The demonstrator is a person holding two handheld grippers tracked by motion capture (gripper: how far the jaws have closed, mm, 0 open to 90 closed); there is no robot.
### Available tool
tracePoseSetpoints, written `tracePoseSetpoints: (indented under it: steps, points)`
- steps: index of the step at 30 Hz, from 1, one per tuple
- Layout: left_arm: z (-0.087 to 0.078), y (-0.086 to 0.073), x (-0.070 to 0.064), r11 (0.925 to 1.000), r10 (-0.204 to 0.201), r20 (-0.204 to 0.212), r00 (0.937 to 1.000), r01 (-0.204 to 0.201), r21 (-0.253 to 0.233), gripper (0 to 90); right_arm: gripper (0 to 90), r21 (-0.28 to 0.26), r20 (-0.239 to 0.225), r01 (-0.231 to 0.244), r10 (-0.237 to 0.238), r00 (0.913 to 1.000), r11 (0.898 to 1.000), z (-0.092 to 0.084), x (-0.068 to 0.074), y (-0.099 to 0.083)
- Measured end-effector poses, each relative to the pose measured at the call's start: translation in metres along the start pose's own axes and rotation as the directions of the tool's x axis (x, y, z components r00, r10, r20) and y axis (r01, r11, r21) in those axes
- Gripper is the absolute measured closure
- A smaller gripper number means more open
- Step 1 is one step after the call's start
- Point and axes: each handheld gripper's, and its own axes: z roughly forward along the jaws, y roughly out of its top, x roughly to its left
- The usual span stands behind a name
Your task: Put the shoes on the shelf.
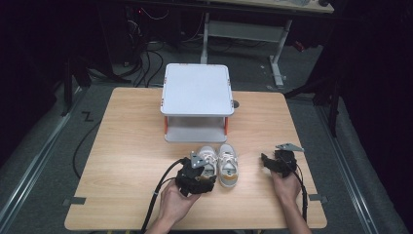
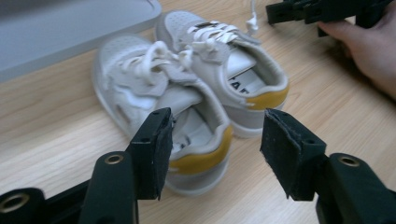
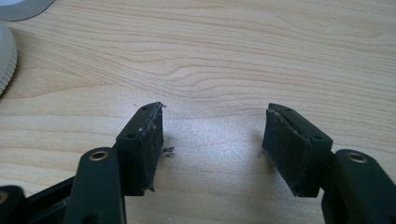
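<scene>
1. A light wooden table [image 1: 126, 146] is seen from above, with a person's two forearms coming in from the near edge, each hand holding a black two-jaw gripper.
2. A pair of small white shoes [image 1: 220, 163] with yellow heels sits side by side near the middle of the table, toes pointing away from the person, just in front of a white two-level stand [image 1: 197, 90].
3. The left gripper [image 1: 197, 178] is at the heel end of the left shoe [image 2: 159, 107] – in the high view it overlaps that shoe's rear.
4. In the left gripper view its jaws stand partly open with a clear gap. One pad [image 2: 156, 149] lies over the yellow heel of the left shoe; the other pad is off to the side above bare wood. Whether either pad touches the shoe cannot be told, and nothing is gripped.
5. The right shoe [image 2: 243, 70] lies just beside the left one, laces loose on both.
6. The right gripper [image 1: 268, 162] rests to the right of the shoes, apart from them, pointing left toward them.
7. In the right gripper view its jaws are wide apart – between them is bare wood grain, and they hold nothing.
</scene>
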Motion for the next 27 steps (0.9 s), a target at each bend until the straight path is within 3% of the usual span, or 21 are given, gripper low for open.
tracePoseSetpoints:
  steps: [3, 10, 15, 23, 27]
  points:
    - [0.007, 0.006, -0.002, 0.9987, -0.049, 0.023, 0.9985, 0.049, 0.014, 46.0, 38.1, 0.0, 0.0, 0.0, 0.0, 1.0, 1.0, 0.0, 0.0, 0.0]
    - [0.025, 0.015, 0.001, 0.9931, -0.102, 0.048, 0.9936, 0.099, 0.062, 44.9, 37.8, 0.0, 0.001, 0.0, 0.0, 1.0, 1.0, 0.0, 0.0, 0.0]
    - [0.036, 0.019, 0.008, 0.9821, -0.169, 0.063, 0.9836, 0.163, 0.095, 43.8, 37.8, 0.0, 0.001, -0.001, 0.001, 1.0, 1.0, 0.0, 0.0, 0.0]
    - [0.045, 0.023, 0.009, 0.9743, -0.2, 0.063, 0.9778, 0.192, 0.118, 43.6, 37.7, 0.0, 0.002, -0.002, 0.002, 1.0, 1.0, 0.0, 0.0, 0.0]
    - [0.05, 0.024, 0.012, 0.9698, -0.225, 0.073, 0.9718, 0.216, 0.114, 45.6, 37.7, 0.001, 0.003, -0.002, 0.002, 1.0, 1.0, 0.0, 0.0, 0.0]
